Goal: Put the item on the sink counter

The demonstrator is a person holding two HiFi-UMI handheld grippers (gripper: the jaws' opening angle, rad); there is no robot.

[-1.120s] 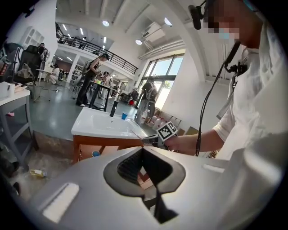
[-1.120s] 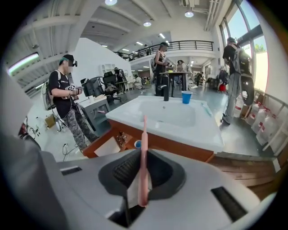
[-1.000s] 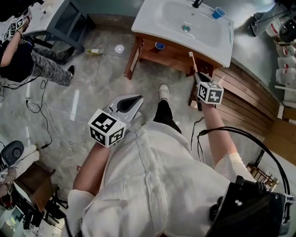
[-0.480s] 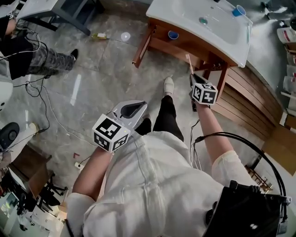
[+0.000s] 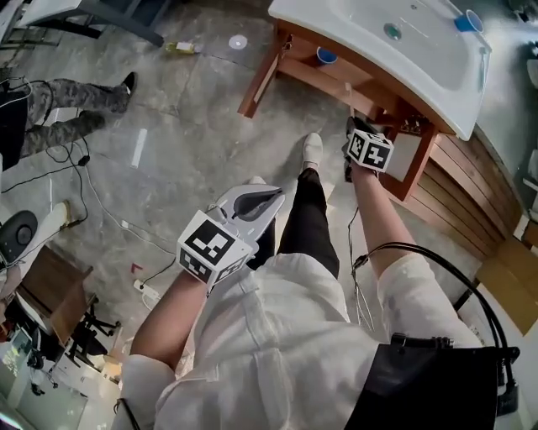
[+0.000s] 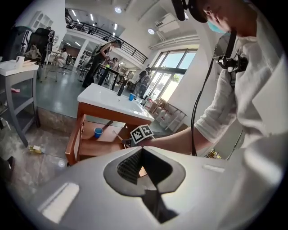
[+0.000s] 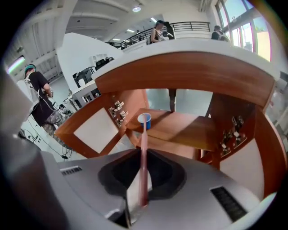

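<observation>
The white sink counter (image 5: 420,46) tops a wooden cabinet (image 5: 382,88) ahead of me. My right gripper (image 5: 353,128) is shut on a thin pink stick (image 5: 347,94), perhaps a toothbrush, which points up at the cabinet's open shelf below the counter. In the right gripper view the pink stick (image 7: 143,148) stands between the jaws of the right gripper (image 7: 143,157), its tip lined up with a blue cup (image 7: 144,119) on the shelf. My left gripper (image 5: 267,198) hangs low by my thigh, jaws together and holding nothing; the left gripper view shows the left gripper (image 6: 141,150) the same.
A second blue cup (image 5: 466,21) stands on the counter beside the basin. The shelf's blue cup (image 5: 326,55) is at the left. A person's legs (image 5: 59,92), cables (image 5: 101,210) and a bottle (image 5: 181,48) are on the floor to the left. Wooden slats (image 5: 479,193) lie to the right.
I have stepped closer to the cabinet. My right gripper with the stick has come nearer the shelf's front edge. The left gripper has kept its place by my leg.
</observation>
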